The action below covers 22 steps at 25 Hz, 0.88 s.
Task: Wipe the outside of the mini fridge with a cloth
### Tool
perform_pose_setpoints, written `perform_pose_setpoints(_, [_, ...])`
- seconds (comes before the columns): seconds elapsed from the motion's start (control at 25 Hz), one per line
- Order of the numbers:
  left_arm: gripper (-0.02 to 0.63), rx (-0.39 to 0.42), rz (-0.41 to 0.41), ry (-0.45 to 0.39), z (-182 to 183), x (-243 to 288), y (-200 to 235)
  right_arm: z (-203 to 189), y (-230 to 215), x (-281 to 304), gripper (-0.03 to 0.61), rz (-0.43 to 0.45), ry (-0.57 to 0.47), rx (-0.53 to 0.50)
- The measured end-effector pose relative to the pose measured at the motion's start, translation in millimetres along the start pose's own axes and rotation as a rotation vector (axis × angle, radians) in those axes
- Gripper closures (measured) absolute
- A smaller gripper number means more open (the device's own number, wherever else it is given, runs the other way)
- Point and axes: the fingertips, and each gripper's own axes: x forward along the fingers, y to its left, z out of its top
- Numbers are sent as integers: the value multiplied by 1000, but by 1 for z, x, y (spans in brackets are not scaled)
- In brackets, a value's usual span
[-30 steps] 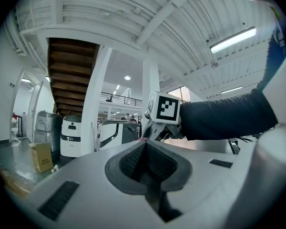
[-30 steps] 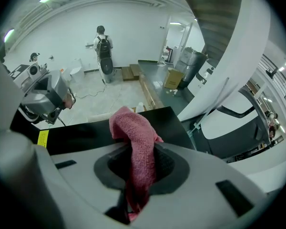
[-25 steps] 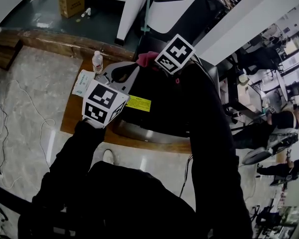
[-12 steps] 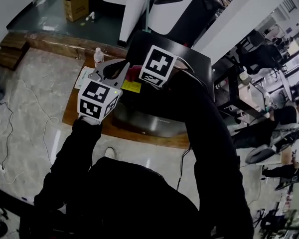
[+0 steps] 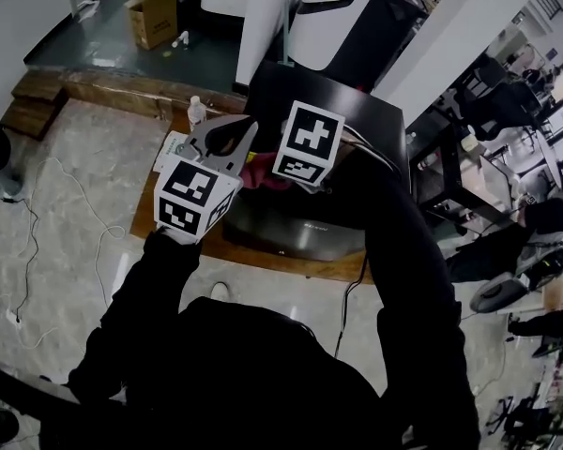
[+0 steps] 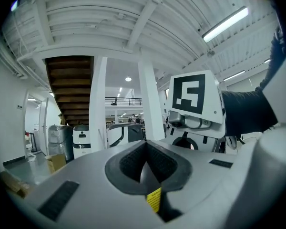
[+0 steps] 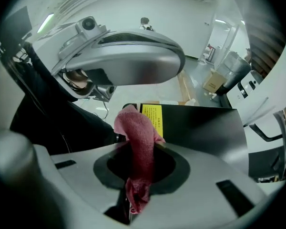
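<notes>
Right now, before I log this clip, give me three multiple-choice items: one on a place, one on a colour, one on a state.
1. The water bottle stands: A on the floor; B on the wooden platform beside the mini fridge; C in a box.
2. The cloth is: A blue; B white; C pink.
3. The right tongs are: A shut on the cloth; B open and empty; C shut on the bottle.
Answers: 1 B, the head view shows it at the platform's corner. 2 C, it shows pink in the right gripper view. 3 A, the cloth is pinched between them.
</notes>
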Motion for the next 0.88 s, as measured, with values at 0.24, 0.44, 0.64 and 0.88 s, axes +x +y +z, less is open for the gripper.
perform_pose_setpoints(0.24, [607,3,-96,-62,17,32,-17,-37,-51,-31,505,-158,-123,118])
perform_pose_setpoints(0.44, [607,-6,-171,-110,30,60,-37,-90,-99,-62,505,-434,-90,136])
perform_pose_setpoints(0.64, [607,-50,-208,-133,45,95,-67,-151,-134,-87,505,-540,-24,170])
perform_pose_setpoints(0.88, [607,-85,-200,-120,56,146,-113,-209,-186,-105,503,-577,-15,197])
